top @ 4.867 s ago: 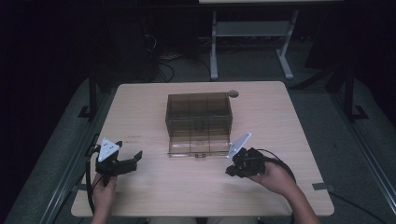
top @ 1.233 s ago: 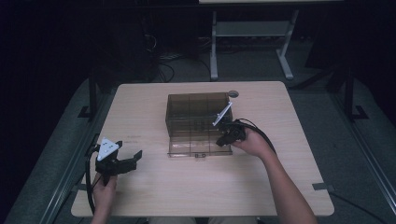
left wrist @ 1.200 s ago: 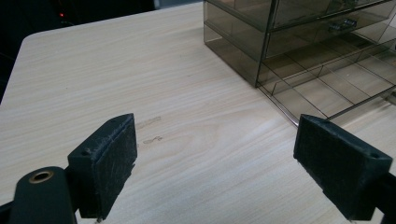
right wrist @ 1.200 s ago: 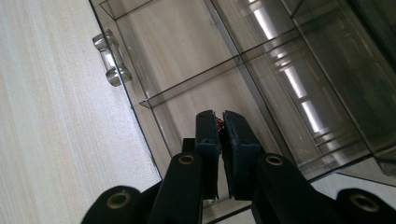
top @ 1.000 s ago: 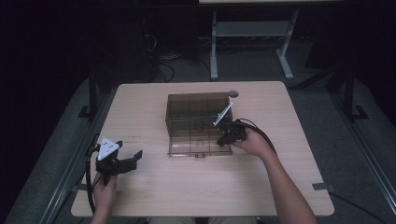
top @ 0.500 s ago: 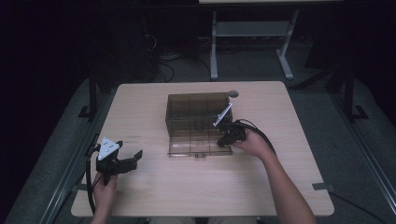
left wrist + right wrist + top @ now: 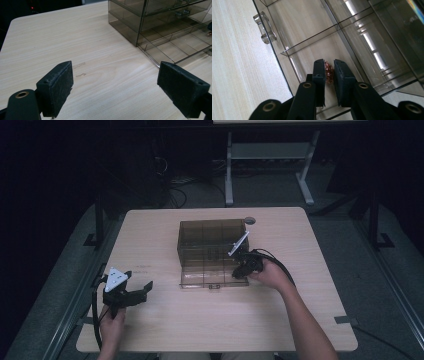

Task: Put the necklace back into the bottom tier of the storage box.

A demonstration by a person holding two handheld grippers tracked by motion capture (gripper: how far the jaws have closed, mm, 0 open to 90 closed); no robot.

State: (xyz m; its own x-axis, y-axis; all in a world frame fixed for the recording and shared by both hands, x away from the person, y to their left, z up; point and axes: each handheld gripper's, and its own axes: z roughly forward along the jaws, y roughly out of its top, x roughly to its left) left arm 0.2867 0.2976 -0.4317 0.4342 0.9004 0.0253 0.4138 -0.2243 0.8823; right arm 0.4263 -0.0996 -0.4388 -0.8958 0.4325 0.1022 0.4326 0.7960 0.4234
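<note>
In the pulled-out drawer of the smoky plastic organizer: right gripper, jaws just eased apart slightly, coppery tangle between them, apparently no longer pinched. At the table's near left: left gripper, jaws wide, holding nothing.

The right gripper sits at the front right corner of the drawer cabinet, its tip lowered into the pulled-out drawer. The right hand grips it from behind, the forearm running back and to the right of the cabinet. Its jaws have just been opening — a narrow gap shows between the pads, with a small coppery tangle in it. The left gripper rests well to the cabinet's front left, near the worktop's edge, held level — jaws spread wide with nothing between them.
</note>
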